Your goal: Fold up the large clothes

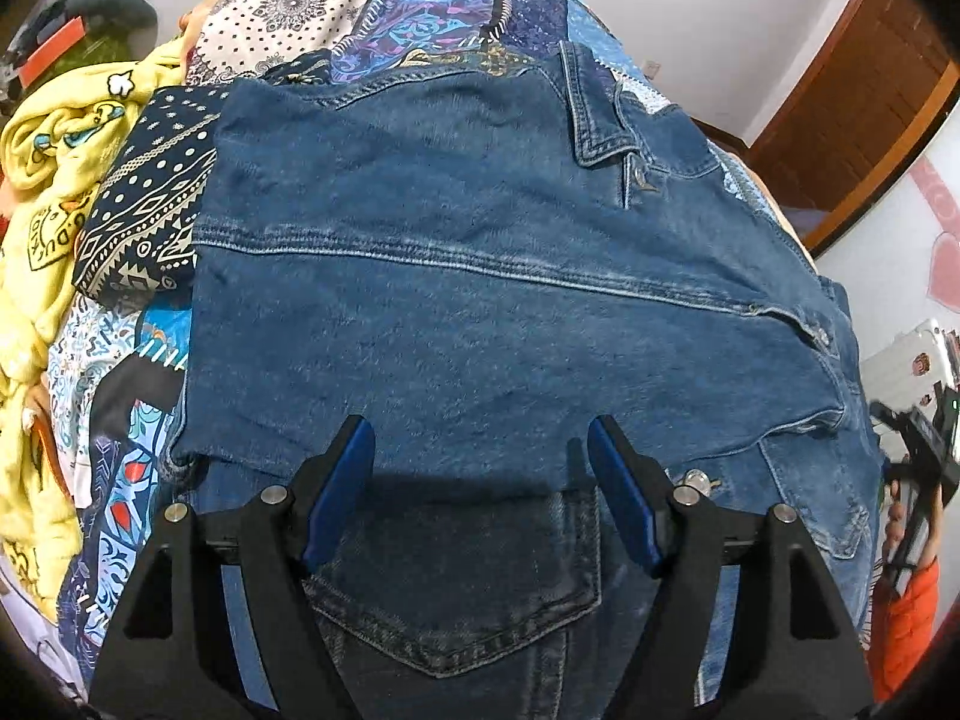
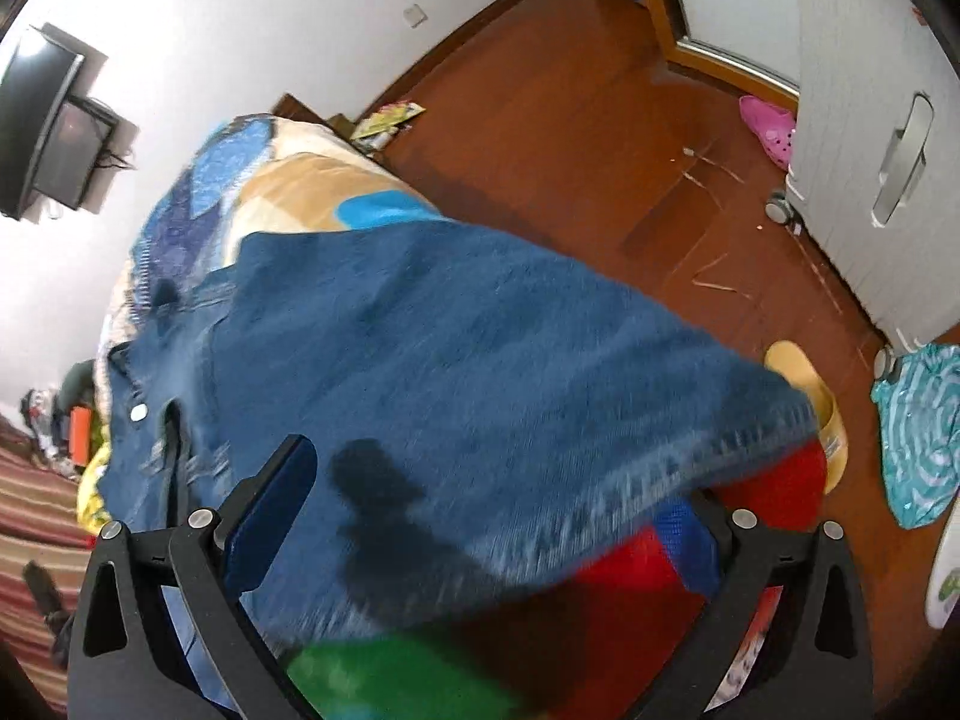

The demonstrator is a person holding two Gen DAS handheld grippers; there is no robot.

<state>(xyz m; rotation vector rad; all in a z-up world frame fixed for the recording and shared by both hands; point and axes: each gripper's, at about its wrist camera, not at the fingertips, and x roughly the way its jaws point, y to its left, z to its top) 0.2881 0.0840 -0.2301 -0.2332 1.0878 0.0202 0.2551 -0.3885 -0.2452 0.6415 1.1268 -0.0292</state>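
A blue denim jacket [image 1: 480, 276] lies spread on the patterned bedspread [image 1: 312, 18], one part folded over the lower part with its pocket. My left gripper [image 1: 480, 480] hovers over the near edge of that fold. It is open, blue pads [image 1: 336, 480] wide apart, gripping nothing. In the right wrist view the denim [image 2: 480, 360] is blurred and hangs past the bed's edge. My right gripper [image 2: 480, 528] stands open and wide. The jacket's stitched hem [image 2: 690, 468] runs across between its fingers and over the right one.
A yellow printed garment [image 1: 48, 210] is heaped at the bed's left. A hand in an orange sleeve [image 1: 906, 588] holds a black device at the right edge. On the wooden floor [image 2: 540, 120] are a pink slipper [image 2: 771, 120], a yellow slipper [image 2: 810, 396], a teal cloth [image 2: 918, 432] and a white cabinet [image 2: 870, 150].
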